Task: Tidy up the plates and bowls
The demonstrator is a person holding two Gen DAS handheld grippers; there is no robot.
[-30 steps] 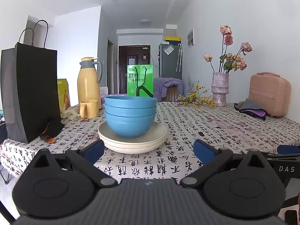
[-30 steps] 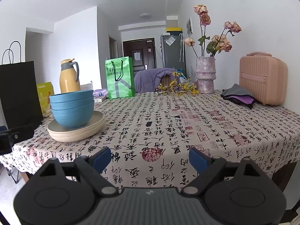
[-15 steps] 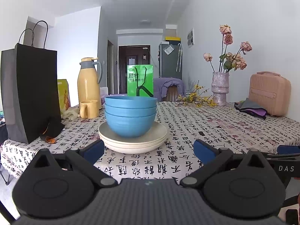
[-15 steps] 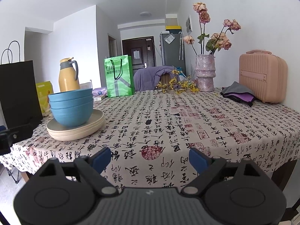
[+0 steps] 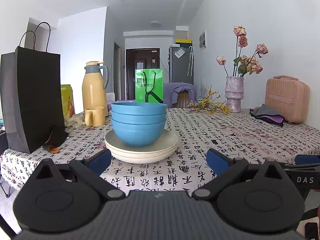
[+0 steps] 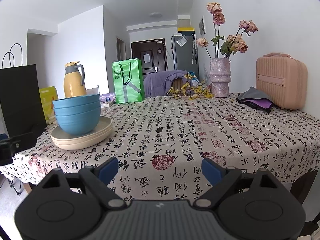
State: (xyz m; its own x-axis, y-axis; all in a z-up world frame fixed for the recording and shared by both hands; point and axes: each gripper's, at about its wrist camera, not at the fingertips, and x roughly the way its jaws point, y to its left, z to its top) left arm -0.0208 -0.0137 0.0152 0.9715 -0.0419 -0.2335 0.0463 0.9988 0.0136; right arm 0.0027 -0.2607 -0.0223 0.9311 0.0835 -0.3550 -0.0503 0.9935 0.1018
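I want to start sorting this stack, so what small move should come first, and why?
Probably ease the open left gripper forward toward the three nested blue bowls. They sit on the stacked cream plates straight ahead of it, while the open right gripper faces bare patterned tablecloth; neither holds anything.

A: 3 blue bowls (image 5: 139,127) are noted as matt, faintly ridged, plastic-looking; the cream plates (image 5: 140,150) are seen smooth and matt.

B: The tablecloth (image 6: 180,136) is recorded as printed cloth. The black bag (image 5: 32,100) is taken for matt paper, the green bag (image 6: 128,81) for glossy paper. The vase (image 6: 219,78) is marked rough.
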